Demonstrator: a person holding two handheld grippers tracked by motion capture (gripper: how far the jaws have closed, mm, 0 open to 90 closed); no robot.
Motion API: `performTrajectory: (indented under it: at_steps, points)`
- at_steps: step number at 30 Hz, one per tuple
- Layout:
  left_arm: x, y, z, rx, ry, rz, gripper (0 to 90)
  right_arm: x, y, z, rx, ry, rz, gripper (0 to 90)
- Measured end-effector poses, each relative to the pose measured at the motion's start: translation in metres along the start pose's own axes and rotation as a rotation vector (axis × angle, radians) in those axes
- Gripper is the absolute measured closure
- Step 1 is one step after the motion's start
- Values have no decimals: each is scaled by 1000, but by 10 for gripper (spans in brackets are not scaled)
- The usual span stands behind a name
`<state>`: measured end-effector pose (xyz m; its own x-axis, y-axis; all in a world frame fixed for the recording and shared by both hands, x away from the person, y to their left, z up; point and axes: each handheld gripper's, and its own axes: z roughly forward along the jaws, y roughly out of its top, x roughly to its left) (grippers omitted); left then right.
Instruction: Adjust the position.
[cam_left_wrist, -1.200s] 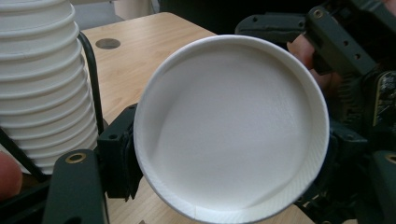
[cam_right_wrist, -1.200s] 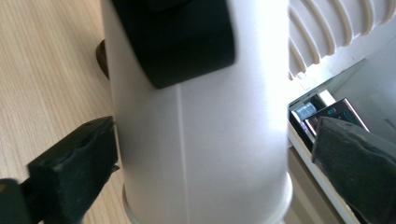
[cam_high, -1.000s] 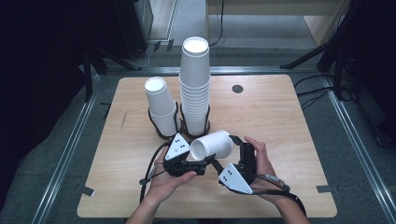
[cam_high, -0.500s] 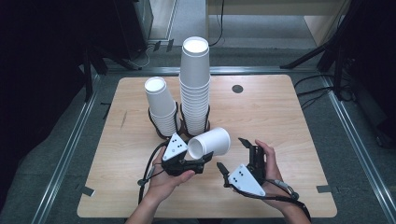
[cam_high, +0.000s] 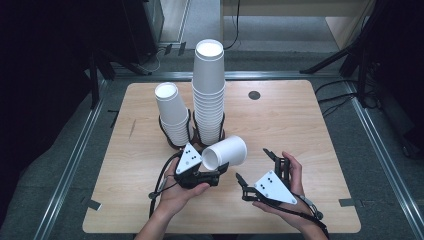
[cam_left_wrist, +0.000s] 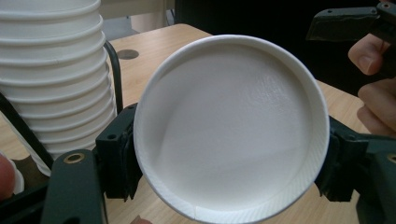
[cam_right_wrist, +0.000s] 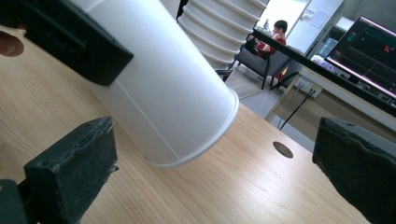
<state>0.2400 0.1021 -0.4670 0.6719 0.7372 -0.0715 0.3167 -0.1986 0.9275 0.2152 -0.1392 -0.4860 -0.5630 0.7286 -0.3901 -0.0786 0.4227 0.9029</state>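
A white paper cup (cam_high: 227, 152) lies on its side in the air above the table, with my left gripper (cam_high: 216, 163) shut on its walls near the base. The left gripper view looks straight at the cup's round base (cam_left_wrist: 229, 126), with a black jaw pressed against each side. The cup's rolled mouth rim (cam_right_wrist: 205, 144) points away from the left gripper. My right gripper (cam_high: 251, 163) is open just right of the cup and apart from it, with nothing between its jaws. In its own view the right gripper (cam_right_wrist: 215, 182) faces the cup's side.
A tall stack of white cups (cam_high: 208, 95) and a shorter stack (cam_high: 172, 115) stand in black wire holders at the table's middle, just beyond the held cup. A small round hole (cam_high: 254, 95) marks the wooden table (cam_high: 310, 130) at the back right.
My right gripper has drawn back from the cup toward the right and the near edge. The left gripper has kept hold of the cup and shifted slightly.
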Motion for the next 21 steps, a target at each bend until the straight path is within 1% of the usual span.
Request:
performTrajectory:
  at_steps: [1, 2, 4, 5, 6, 7, 8, 12, 16, 17, 18, 19, 20, 21]
  points:
    - [1, 0, 0, 0, 6, -5, 240, -1, 1, -1, 0, -4, 43, 7]
    - [1, 0, 0, -3, 6, -12, 240, -1, 1, -1, 0, -4, 43, 7]
    - [2, 0, -1, -8, 11, -16, 240, -3, 1, -3, -4, -12, 83, 26]
    - [2, 0, -1, -11, 10, -24, 240, -5, 1, -3, -1, -11, 123, 28]
    - [3, 0, -1, -22, 1, -46, 240, -5, 1, -3, -2, -8, 136, 28]
    - [3, 0, -1, -22, 1, -46, 240, -5, 1, -3, -2, -8, 136, 28]
    - [3, 0, -1, -34, 0, -52, 240, -5, 1, -3, 0, -1, 161, 28]
    - [1, -1, 0, -53, 1, -44, 240, -3, 2, -2, 0, 3, 204, 28]
    - [0, -2, 1, -49, -9, -41, 240, -2, 4, -1, -4, 13, 261, 28]
    - [-1, -2, 1, -53, -7, -41, 240, -2, 4, -1, 2, 6, 288, 28]
    - [-1, -2, 1, -53, -7, -41, 240, -2, 4, -1, 2, 6, 288, 28]
    - [-1, -2, 1, -55, -2, -39, 240, -2, 5, -2, 7, -1, 318, 28]
    - [-1, -2, 1, -55, -2, -39, 240, -2, 5, -2, 7, -1, 318, 28]
    - [-1, -3, 1, -59, -1, -41, 240, -2, 5, -3, 5, -3, 358, 28]
